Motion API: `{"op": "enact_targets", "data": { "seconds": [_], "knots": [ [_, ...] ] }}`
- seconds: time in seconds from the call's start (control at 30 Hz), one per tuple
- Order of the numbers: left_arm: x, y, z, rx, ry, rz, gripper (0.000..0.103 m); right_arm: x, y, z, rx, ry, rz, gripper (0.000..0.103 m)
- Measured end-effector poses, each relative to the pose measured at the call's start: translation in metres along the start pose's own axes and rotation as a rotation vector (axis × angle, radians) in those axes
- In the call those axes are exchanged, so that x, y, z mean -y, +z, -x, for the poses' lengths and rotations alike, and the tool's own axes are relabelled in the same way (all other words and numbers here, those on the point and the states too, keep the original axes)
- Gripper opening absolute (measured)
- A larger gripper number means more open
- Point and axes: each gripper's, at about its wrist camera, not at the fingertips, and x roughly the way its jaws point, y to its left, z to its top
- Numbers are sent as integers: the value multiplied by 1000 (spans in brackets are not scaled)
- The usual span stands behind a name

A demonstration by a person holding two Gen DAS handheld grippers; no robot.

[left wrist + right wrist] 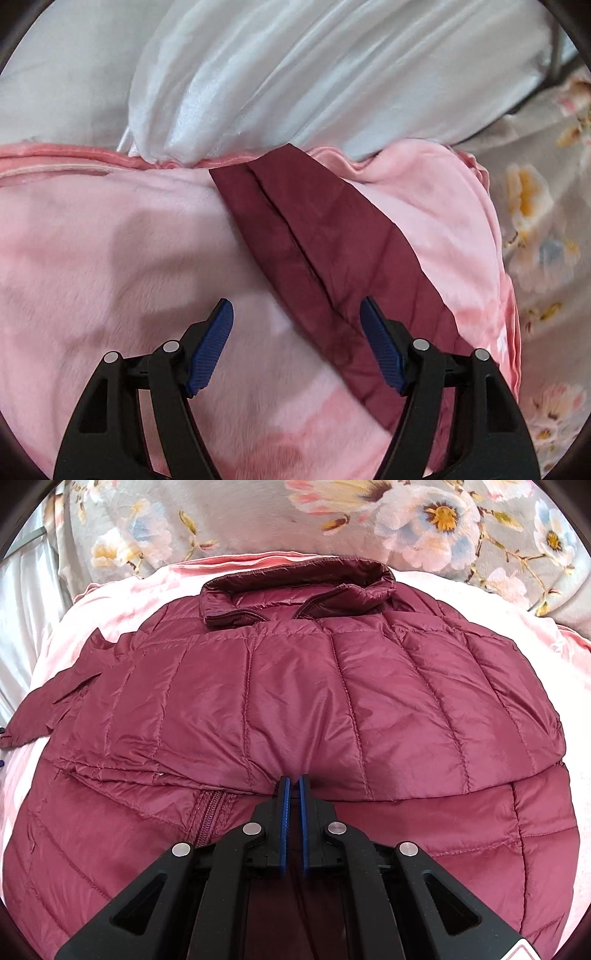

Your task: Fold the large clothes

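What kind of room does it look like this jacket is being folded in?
Probably a bedroom, on a bed. The maroon quilted puffer jacket lies on a fluffy pink blanket, with a grey floral bedspread beneath and pale satin bedding alongside.

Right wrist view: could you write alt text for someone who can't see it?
A maroon quilted puffer jacket lies spread on a pink fleece blanket, collar away from the camera. The right hand-held gripper, black with blue pads, is shut on a folded edge of the jacket near the camera. A grey floral bedspread shows beyond.
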Motion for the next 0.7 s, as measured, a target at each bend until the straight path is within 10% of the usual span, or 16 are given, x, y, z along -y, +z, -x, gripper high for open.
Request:
{"op": "enact_targets", "data": {
  "seconds": [0.1, 0.2, 0.37, 0.7],
  "knots": [
    [2, 4, -12, -7, -7, 27, 59, 0, 0, 0, 1, 3, -3, 3],
    [6, 9, -16, -6, -11, -13, 5, 0, 0, 0, 2, 4, -4, 3],
    [49, 3, 21, 68, -49, -170, 0, 1, 0, 2, 4, 14, -12, 4],
    [236, -100, 177, 183, -412, -600, 0, 4, 0, 4, 7, 27, -24, 5]
  ]
}}
